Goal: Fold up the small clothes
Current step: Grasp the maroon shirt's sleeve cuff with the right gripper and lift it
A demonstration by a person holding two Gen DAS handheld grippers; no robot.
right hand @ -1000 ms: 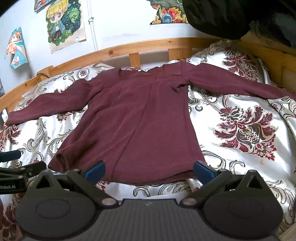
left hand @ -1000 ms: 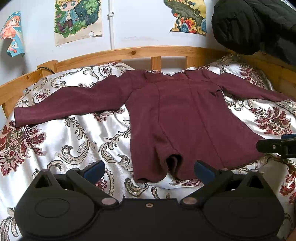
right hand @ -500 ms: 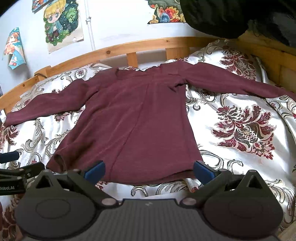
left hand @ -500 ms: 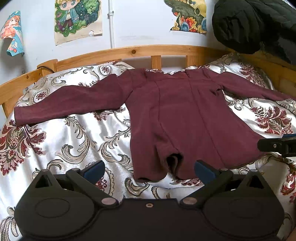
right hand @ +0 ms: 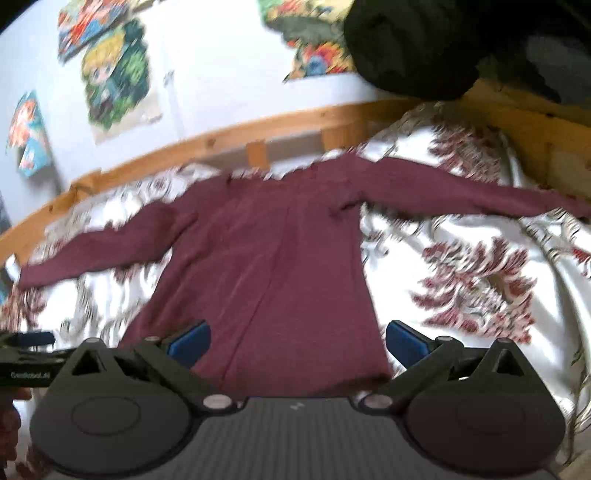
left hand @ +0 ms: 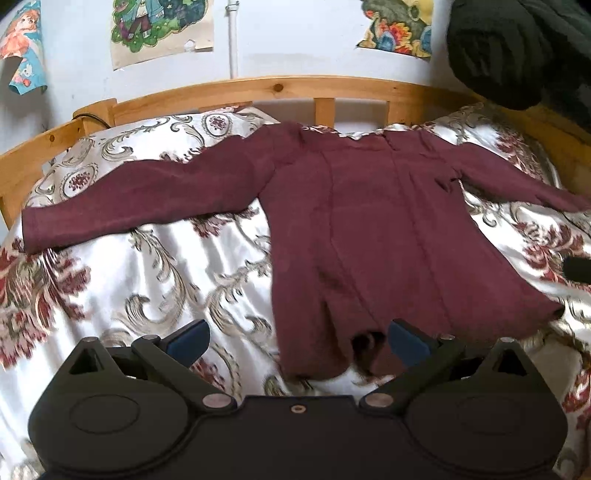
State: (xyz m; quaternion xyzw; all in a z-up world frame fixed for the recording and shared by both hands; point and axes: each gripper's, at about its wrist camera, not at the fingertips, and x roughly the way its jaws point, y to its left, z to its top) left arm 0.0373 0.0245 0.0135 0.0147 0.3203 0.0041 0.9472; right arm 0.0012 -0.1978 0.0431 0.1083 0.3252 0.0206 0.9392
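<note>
Posters (left hand: pixel 162 29) hang on the pale wall at the far left, above the wooden bed frame (left hand: pixel 295 86). Below them, the left sleeve (left hand: pixel 140 199) of a dark red shirt (left hand: pixel 376 236) stretches out flat over the flowered bed cover (left hand: pixel 147 280). The shirt lies spread in the middle of the bed, with the collar toward the frame and the hem toward the cameras. The left gripper (left hand: pixel 297 338) hovers just above the left corner of the hem, with its jaws wide and nothing between them. The hem bunches a little there. To the right, the right gripper (right hand: pixel 297 338) is over the hem too, jaws wide and empty; its view is blurred. The right sleeve (right hand: pixel 472 195) reaches to the far right edge. A dark garment (left hand: pixel 517 48) hangs above the right corner of the bed.
</note>
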